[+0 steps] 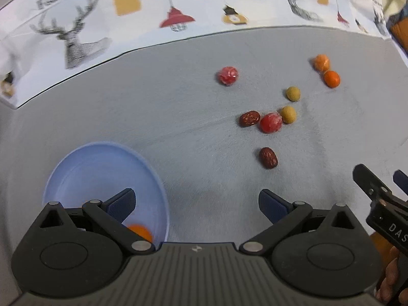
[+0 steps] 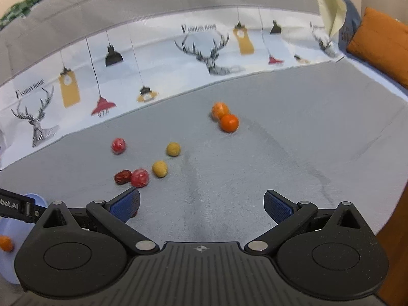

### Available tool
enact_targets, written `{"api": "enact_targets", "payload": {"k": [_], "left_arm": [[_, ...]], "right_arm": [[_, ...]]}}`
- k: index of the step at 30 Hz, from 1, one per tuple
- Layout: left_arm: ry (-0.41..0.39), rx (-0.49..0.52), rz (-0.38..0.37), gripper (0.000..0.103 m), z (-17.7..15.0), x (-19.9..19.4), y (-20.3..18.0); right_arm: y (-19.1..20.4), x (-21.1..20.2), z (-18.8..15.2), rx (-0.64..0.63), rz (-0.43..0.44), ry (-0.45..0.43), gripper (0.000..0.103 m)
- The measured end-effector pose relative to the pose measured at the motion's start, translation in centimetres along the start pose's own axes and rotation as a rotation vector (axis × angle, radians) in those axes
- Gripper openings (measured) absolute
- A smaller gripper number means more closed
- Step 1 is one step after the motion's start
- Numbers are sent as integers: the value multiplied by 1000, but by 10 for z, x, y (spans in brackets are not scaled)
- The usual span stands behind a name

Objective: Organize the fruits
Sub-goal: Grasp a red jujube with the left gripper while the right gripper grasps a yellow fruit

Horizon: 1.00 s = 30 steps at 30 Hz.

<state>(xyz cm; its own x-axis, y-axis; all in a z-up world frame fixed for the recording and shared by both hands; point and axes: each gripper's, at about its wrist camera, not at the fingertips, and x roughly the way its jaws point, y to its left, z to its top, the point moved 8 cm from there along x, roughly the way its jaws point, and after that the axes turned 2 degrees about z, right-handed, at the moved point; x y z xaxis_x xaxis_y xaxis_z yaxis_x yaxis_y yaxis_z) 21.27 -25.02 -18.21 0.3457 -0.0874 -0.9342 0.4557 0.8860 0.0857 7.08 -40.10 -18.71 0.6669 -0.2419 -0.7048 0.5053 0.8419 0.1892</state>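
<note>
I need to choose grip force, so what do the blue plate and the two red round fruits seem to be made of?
The blue plate looks like smooth moulded plastic: even pale colour, soft sheen, thin rim. The two red round fruits seem wrapped in clear glossy film, given the crinkled white glints; what lies under it cannot be told.

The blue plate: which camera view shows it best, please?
The left wrist view shows the blue plate best: most of its rim and inner surface are visible, with one orange fruit inside, partly behind the left tongs. The right wrist view shows only a sliver of the plate at its left edge.
</note>
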Motion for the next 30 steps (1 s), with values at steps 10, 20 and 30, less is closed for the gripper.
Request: {"api": "enact_targets", "payload": {"k": [10,20,30], "left_arm": [[-53,150,1,102,46,74,-16],[-90,326,-167,81,78,116,-33],[-167,511,-291,57,71,104,-70]], "right_arm": [[21,93,-5,-2,-23,90,102],[35,159,1,-276,116,71,96],[50,158,13,-363,228,0,27]]}}
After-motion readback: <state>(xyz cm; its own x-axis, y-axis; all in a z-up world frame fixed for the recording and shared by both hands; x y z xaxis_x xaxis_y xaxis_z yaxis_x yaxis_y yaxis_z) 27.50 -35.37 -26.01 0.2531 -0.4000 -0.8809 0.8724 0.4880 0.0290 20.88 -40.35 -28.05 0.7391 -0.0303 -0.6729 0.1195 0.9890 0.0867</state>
